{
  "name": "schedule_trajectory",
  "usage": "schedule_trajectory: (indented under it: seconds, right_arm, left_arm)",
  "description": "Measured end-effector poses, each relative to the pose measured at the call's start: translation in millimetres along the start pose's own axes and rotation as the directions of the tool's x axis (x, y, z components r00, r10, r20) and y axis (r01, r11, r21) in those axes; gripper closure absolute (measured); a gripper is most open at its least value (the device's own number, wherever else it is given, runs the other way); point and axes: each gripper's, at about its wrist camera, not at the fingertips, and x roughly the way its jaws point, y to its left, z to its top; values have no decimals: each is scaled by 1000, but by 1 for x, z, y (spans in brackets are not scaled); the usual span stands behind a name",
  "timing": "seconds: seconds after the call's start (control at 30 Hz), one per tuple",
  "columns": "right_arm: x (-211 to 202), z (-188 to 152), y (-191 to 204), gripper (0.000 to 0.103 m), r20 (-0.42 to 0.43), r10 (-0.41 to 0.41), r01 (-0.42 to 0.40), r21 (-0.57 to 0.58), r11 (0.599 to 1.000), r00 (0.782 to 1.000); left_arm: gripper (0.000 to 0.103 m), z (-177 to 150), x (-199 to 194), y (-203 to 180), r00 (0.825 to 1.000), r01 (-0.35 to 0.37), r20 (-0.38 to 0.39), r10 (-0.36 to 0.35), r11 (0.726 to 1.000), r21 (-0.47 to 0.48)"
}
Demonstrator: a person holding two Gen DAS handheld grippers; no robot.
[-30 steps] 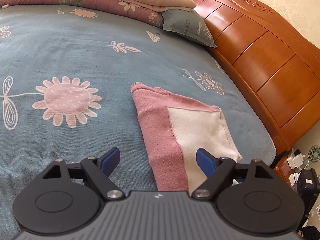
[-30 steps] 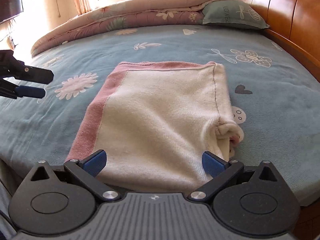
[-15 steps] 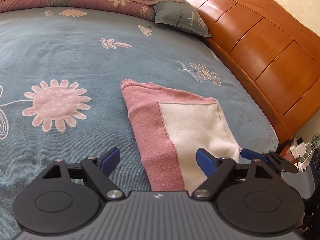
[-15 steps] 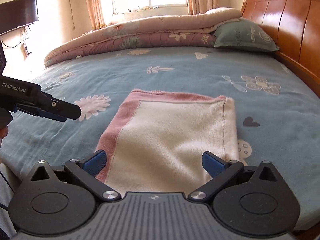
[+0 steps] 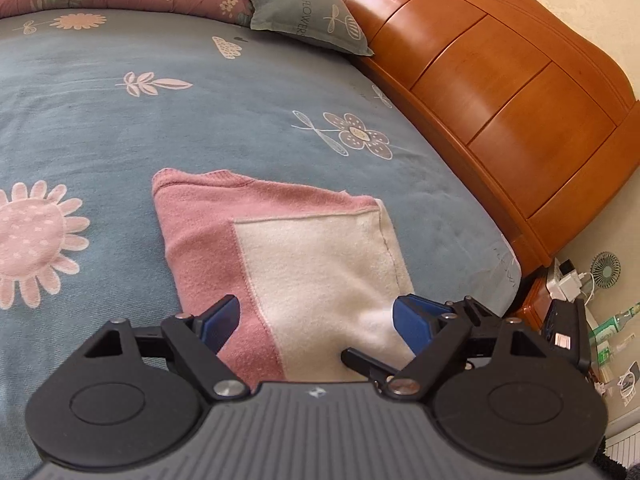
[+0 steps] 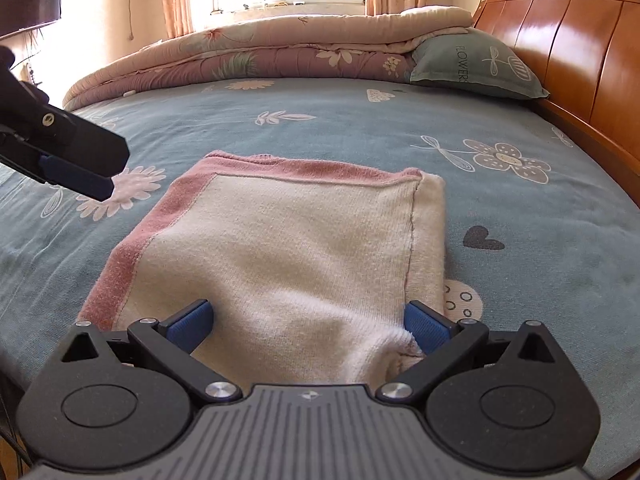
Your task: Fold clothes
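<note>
Both jaws spread, nothing pinched: left gripper (image 5: 316,322) and right gripper (image 6: 306,320) hover over the near hem of the pink-and-cream sweater (image 6: 280,248), folded flat on the bed (image 6: 360,136). Next, probably: pinch both near corners level — lift evenly. Far side open; headboard (image 6: 580,52) crowds the right.

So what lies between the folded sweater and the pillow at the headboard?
Only bare blue bedsheet with printed flowers separates the sweater from the pillow; the right wrist view shows it.
</note>
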Motion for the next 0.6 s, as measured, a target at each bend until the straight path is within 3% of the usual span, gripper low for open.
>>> schedule_trajectory:
  seconds: [0.1, 0.23, 0.37, 0.5, 0.6]
  right_arm:
    - [-1, -2, -2, 0, 22, 9, -9, 14, 1000, 1000]
    - [-3, -3, -8, 0, 36, 41, -42, 26, 999, 999]
    - [-5, -3, -17, 0, 47, 83, -86, 62, 994, 995]
    - [-5, -3, -21, 0, 61, 102, -107, 95, 990, 993]
    - [-6, -4, -23, 0, 68, 112, -118, 96, 988, 991]
  left_arm:
    - [19, 13, 23, -4, 1000, -13, 13, 13, 1000, 20]
    - [20, 16, 63, 21, 995, -66, -82, 55, 988, -138]
    - [19, 31, 60, 0, 995, -75, -76, 72, 996, -43]
    - [19, 57, 60, -39, 998, 19, -54, -14, 996, 88]
    - [19, 72, 84, -63, 985, 150, -112, -135, 979, 136]
